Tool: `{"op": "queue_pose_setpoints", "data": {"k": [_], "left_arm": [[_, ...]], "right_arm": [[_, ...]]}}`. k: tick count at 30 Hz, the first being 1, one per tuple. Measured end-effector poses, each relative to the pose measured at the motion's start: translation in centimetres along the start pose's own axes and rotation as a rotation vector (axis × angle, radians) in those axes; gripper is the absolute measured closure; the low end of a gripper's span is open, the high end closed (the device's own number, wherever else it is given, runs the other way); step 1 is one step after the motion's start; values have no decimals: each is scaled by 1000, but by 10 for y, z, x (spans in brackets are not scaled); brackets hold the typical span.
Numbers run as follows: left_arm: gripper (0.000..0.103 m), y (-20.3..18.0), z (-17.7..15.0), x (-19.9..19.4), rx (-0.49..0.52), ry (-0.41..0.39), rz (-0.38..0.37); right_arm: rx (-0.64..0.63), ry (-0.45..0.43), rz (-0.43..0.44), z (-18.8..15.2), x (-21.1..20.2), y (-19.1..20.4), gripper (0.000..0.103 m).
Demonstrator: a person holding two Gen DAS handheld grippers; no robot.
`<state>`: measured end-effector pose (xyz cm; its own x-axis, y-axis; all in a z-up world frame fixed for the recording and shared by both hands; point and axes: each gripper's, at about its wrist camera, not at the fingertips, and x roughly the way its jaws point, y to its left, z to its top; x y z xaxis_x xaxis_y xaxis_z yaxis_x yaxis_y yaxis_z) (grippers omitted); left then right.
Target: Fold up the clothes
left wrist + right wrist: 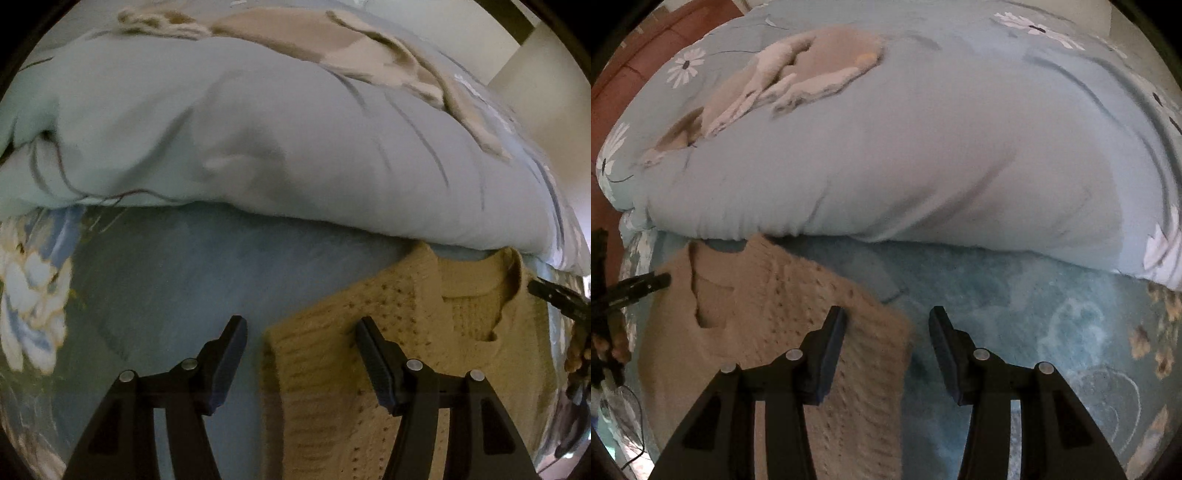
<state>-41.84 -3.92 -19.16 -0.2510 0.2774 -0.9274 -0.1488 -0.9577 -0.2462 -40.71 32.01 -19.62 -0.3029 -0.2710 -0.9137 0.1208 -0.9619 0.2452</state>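
A tan knitted sweater [424,354] lies flat on the blue bed sheet [166,295], its collar toward the rolled duvet. My left gripper [301,325] is open above the sweater's left edge, one finger over the sheet, one over the knit. In the right wrist view the same sweater [768,332] lies at the left. My right gripper [888,317] is open above its right edge. Each gripper's tip shows at the edge of the other view: the right gripper [554,295] and the left gripper [639,286].
A thick light-blue duvet [277,129] is rolled across the bed just beyond the sweater. More beige clothing [783,81] lies on top of the duvet at the back. Reddish floor [628,74] shows at the far left.
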Motion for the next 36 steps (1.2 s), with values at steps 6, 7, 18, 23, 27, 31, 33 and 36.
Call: {"op": "queue_pose_setpoints", "data": {"k": [6,7,18,23,27,31,33,36], "left_arm": [[58,-5,-1,2,42,11,-9],[66,-4,-1,2,37,11,-13],[92,-23,16,-27,59,-111,31],[92,-29,32,-54,62,-172,22],[92,-34,19,-78,64,-213,3],[92,-34,-8,-118,35,-284,-48],[92,-38,-27,-135,42,-308,-61],[92,-44,-59,-158,62,-330,-71]], "right_arm": [[-20,31,45,-1,3,8,69],[-26,42,41,-1,4,8,77],[16,-1,38,14,-22,12,93],[14,-59,38,27,-48,17,93],[23,-88,54,17,-68,19,93],[12,-151,111,-1,-102,22,93],[9,-172,137,-15,-117,24,93],[1,-178,148,-42,-139,27,93]]}}
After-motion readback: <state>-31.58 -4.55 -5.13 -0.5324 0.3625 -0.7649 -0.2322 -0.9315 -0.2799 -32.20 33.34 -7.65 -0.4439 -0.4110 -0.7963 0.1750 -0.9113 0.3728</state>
